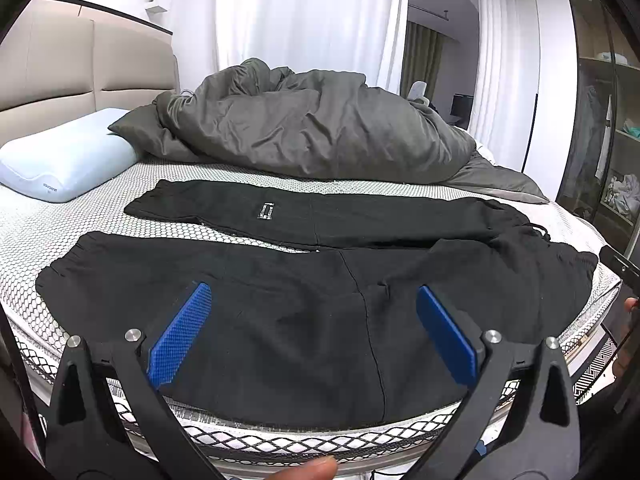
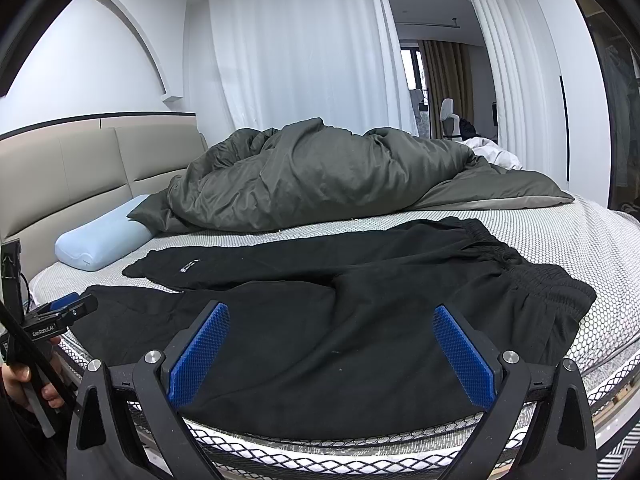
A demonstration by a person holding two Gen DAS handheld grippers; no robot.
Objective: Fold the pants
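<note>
Black pants (image 1: 280,320) lie flat on the bed, legs spread apart toward the left, elastic waistband (image 2: 540,276) at the right. The far leg carries a small white label (image 1: 266,211). My left gripper (image 1: 314,300) is open and empty, hovering over the near leg by the bed's front edge. My right gripper (image 2: 330,320) is open and empty over the seat and upper near leg of the pants (image 2: 320,344). The left gripper also shows in the right wrist view (image 2: 68,310) at the far left, over the near leg's cuff end.
A crumpled dark grey duvet (image 1: 312,128) fills the far half of the mattress (image 1: 36,224). A light blue pillow (image 1: 68,152) lies at the left by the beige headboard (image 1: 80,68). A glass wardrobe (image 1: 600,128) stands at the right.
</note>
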